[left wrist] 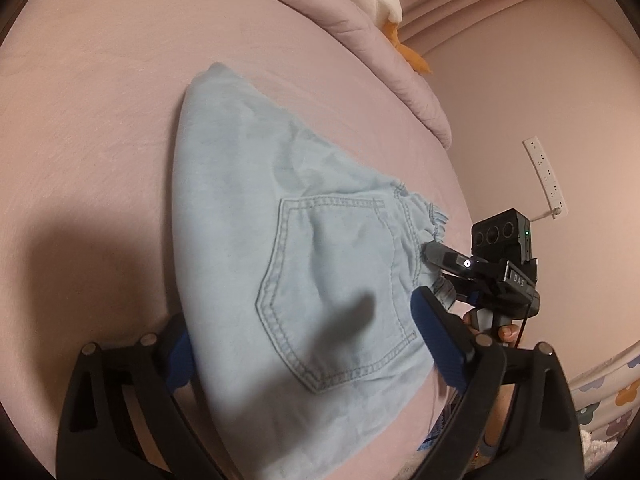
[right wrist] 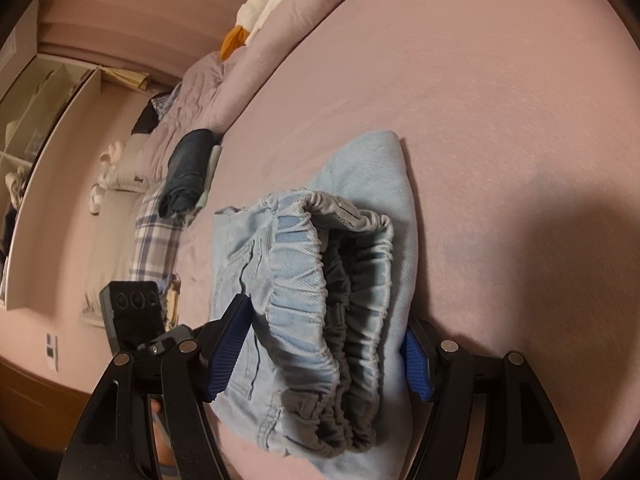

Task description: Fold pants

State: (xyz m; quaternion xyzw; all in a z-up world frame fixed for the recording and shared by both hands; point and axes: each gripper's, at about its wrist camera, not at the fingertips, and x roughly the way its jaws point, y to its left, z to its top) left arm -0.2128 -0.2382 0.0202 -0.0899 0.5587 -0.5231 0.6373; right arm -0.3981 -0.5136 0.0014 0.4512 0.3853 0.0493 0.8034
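Presently, the pants (left wrist: 304,240), pale blue denim, lie folded into a compact bundle on the pink bed (left wrist: 100,100), and all positions below are given relative to that bundle. Seen from the left wrist view, 1 stitched back pocket (left wrist: 336,288) faces up on top of the bundle, with the gathered elastic waistband (right wrist: 332,280) at its end toward the right tool. The left tool (left wrist: 304,344) stands with its 2 blue-padded fingers (left wrist: 436,344) spread wide, one on each side of the bundle; the pads do not press on the cloth, though the denim lies between them and covers part of the left pad. The right tool (right wrist: 324,356) straddles the waistband end of the bundle, its 2 blue pads (right wrist: 230,348) set apart at either flank; whether they pinch the fabric cannot be told, as the cloth fills the gap between them. In the left wrist view, the right tool's dark body and a fingertip of the person's hand (left wrist: 508,330) show just beyond the waistband. Well beyond the bundle, a rolled dark garment (right wrist: 186,172) and a plaid cloth (right wrist: 156,236) lie at the bed's edge, and a white plush toy with an orange beak (right wrist: 256,12) rests on the quilt farther off.
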